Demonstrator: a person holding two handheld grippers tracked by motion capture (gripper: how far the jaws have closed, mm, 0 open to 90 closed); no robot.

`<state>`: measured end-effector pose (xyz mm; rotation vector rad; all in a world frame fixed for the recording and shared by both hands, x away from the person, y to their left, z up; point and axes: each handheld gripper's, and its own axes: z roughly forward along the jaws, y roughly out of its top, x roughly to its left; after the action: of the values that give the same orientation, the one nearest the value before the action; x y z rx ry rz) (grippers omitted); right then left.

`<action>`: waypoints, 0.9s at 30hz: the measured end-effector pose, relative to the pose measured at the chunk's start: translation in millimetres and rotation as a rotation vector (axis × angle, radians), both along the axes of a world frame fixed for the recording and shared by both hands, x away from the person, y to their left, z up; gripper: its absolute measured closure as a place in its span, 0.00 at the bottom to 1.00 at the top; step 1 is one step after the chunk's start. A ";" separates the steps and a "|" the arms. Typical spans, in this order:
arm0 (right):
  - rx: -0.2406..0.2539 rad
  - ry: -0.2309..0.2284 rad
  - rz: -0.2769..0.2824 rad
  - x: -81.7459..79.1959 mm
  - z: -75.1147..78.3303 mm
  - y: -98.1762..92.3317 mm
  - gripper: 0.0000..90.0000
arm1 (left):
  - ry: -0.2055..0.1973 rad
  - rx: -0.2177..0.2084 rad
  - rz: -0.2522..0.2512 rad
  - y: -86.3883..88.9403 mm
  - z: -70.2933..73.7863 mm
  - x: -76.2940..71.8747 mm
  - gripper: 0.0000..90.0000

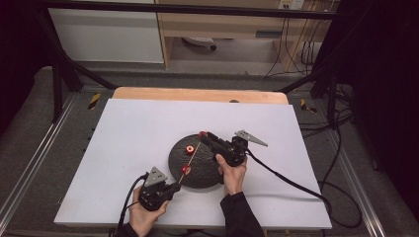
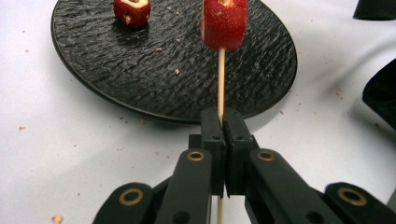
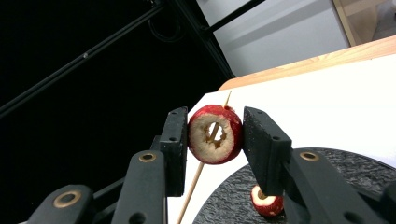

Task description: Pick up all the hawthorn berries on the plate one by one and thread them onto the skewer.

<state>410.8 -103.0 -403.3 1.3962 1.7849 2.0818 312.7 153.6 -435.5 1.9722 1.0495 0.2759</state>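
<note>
- High view: the left gripper (image 1: 174, 187) is pinching the lower end of a thin wooden skewer (image 1: 193, 153) that is slanting over the black plate (image 1: 207, 175); the right gripper (image 1: 203, 135) is clamping a red fruit piece at the skewer's far tip.
- Left gripper view: the jaws are sitting closed tight on the skewer (image 2: 221, 79), which is carrying a threaded fruit piece (image 2: 224, 22); a loose piece (image 2: 132, 11) is lying on the plate (image 2: 140, 84).
- Right gripper view: the jaws are squeezing a hollow red fruit piece (image 3: 215, 134) with the skewer (image 3: 191, 193) passing through its hole.
</note>
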 end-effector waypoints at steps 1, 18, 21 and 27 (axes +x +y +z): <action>-0.002 0.004 -0.002 -0.3 0.0 0.0 0.69 | -0.002 0.005 -0.001 -0.3 -0.2 0.3 0.99; -0.001 0.048 0.049 0.2 -1.4 -2.2 0.69 | -0.035 0.045 -0.042 -2.7 -1.8 0.0 0.99; -0.007 0.050 0.056 1.2 -1.0 -2.8 0.69 | -0.031 0.048 -0.044 -3.4 -1.3 -0.6 0.99; -0.017 0.056 0.058 -1.3 -0.8 -2.8 0.70 | -0.022 0.054 -0.048 -3.2 -3.3 0.5 0.99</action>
<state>409.5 -105.8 -404.1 1.4293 1.8807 2.0703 313.2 150.4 -438.8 2.0353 0.9889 0.3017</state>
